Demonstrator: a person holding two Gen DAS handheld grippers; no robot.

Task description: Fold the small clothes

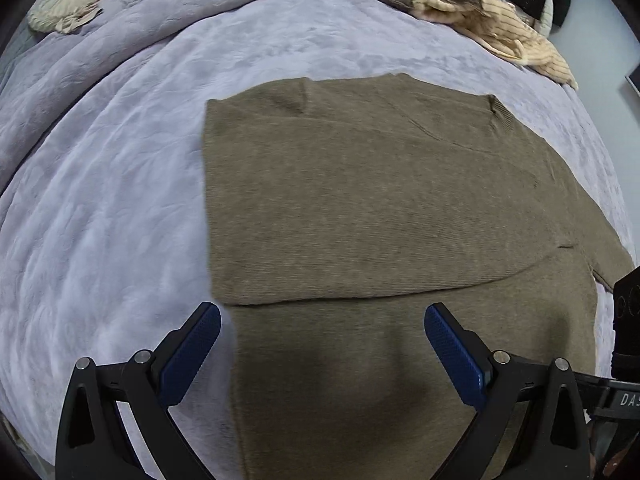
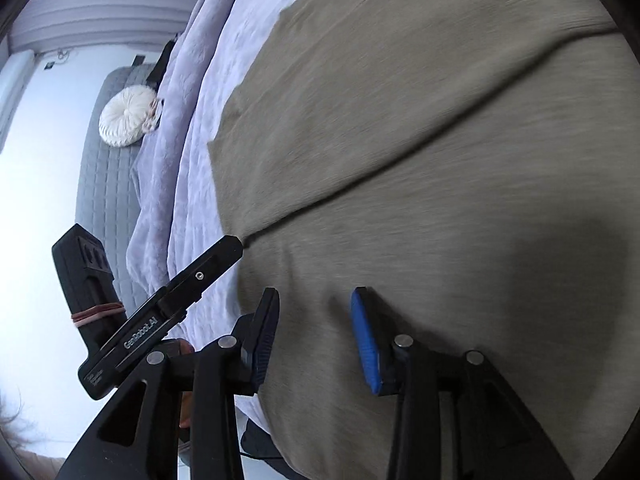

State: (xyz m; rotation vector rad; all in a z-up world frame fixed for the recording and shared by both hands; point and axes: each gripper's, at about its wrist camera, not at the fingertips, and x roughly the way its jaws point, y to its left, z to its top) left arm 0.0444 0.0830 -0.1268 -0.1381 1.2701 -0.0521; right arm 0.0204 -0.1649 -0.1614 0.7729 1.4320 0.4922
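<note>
An olive-brown knit sweater lies flat on a lavender bedspread, with one side folded over across its body. My left gripper is open and empty, hovering just above the sweater's lower part near the fold edge. In the right wrist view the same sweater fills most of the frame. My right gripper is open and empty, close above the sweater near its left edge. The left gripper's body shows beside it at the left.
A heap of beige and brown clothes lies at the far edge of the bed. A round cream cushion sits at the far left, also in the right wrist view. A grey quilted mattress lies beyond the bedspread.
</note>
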